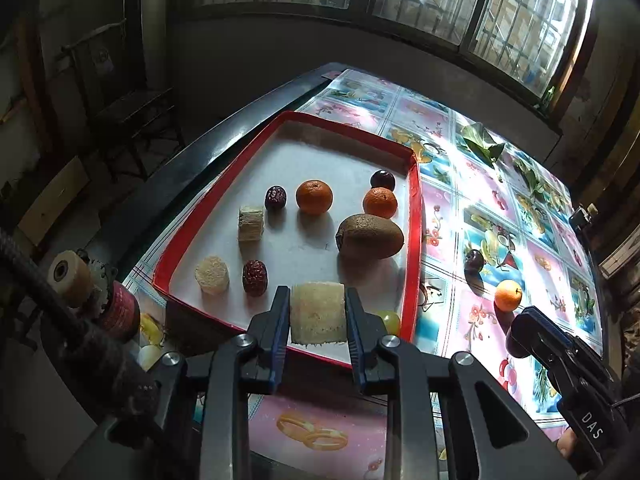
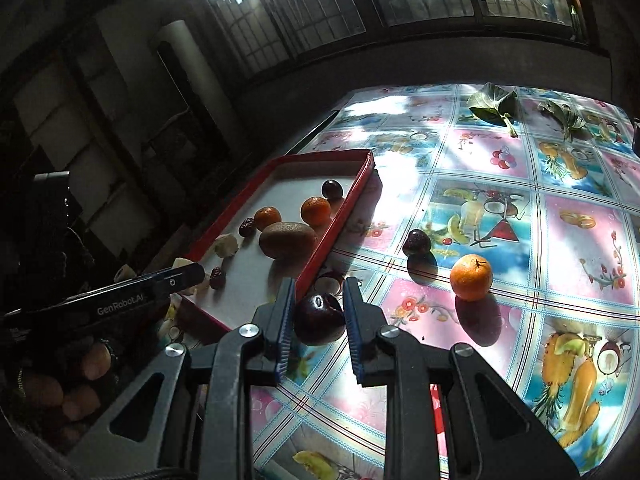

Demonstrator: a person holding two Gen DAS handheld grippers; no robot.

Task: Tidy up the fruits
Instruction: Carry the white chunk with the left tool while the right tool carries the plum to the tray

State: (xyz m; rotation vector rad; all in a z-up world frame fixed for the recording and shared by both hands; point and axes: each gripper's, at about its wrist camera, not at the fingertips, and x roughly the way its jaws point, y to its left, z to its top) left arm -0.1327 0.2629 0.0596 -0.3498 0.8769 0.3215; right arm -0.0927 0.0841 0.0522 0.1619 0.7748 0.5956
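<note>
My left gripper (image 1: 318, 316) is shut on a pale sugarcane chunk (image 1: 317, 312), held over the near edge of the red tray (image 1: 416, 216). In the tray lie a kiwi (image 1: 370, 236), two mandarins (image 1: 314, 197), a dark cherry (image 1: 382, 180), two red dates (image 1: 255, 278) and two more pale chunks (image 1: 212, 274). A green grape (image 1: 389, 320) lies by the right finger. My right gripper (image 2: 319, 316) is shut on a dark plum (image 2: 320, 318), just above the tablecloth beside the tray (image 2: 340, 216). On the cloth lie a mandarin (image 2: 471, 277) and a dark cherry (image 2: 417, 242).
The table wears a glossy fruit-print cloth (image 2: 500, 184). Green leaves (image 2: 494, 106) lie at its far side. Another dark fruit (image 2: 330, 280) lies against the tray wall. A basket with brownish fruits (image 2: 76, 388) sits at the lower left. A window and wall stand beyond the table.
</note>
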